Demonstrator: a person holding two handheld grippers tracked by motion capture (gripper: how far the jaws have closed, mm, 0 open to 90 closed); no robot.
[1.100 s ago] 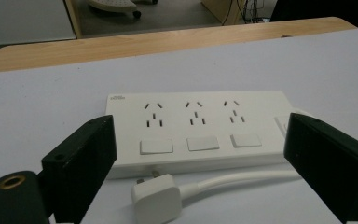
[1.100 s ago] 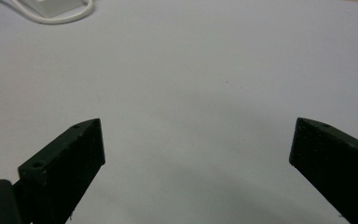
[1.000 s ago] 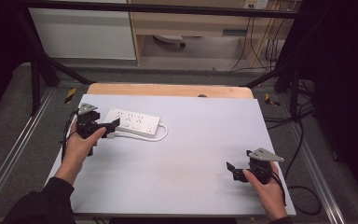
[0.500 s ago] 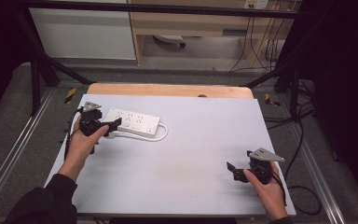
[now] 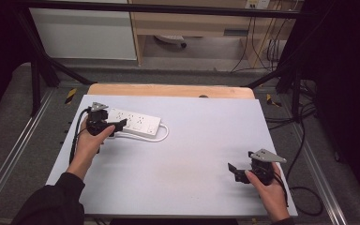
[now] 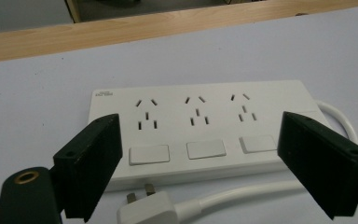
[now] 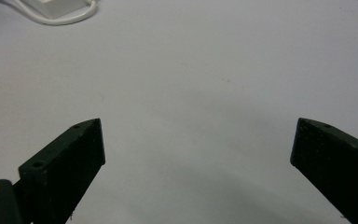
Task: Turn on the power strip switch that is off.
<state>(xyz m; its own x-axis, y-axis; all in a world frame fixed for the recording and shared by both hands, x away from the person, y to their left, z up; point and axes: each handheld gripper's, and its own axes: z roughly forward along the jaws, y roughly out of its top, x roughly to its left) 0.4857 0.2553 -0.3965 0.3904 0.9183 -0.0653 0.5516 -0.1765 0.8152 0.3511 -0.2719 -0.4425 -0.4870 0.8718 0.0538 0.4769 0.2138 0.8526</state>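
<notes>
High view: white table top with a wooden strip along its far edge. A white power strip lies flat at the far left part of the table, its white cable looping off the right end and back along the near side. The left gripper is held in the person's left hand, right at the strip's left end, jaws pointing toward it. The right gripper is in the right hand near the front right corner, well apart from the strip, jaws pointing left over bare table.

Left gripper view: jaws spread wide, nothing between the pads. The power strip sits just beyond them, three socket groups in a row, each with a rectangular switch below. A white plug lies on the table in front of the strip, between the jaws low in the frame, pins up-left, its cable running right. Can't tell if either jaw touches the strip.

Right gripper view: jaws spread wide over bare white table, gripping nothing. A corner of the power strip and a loop of cable at top left, far off.
</notes>
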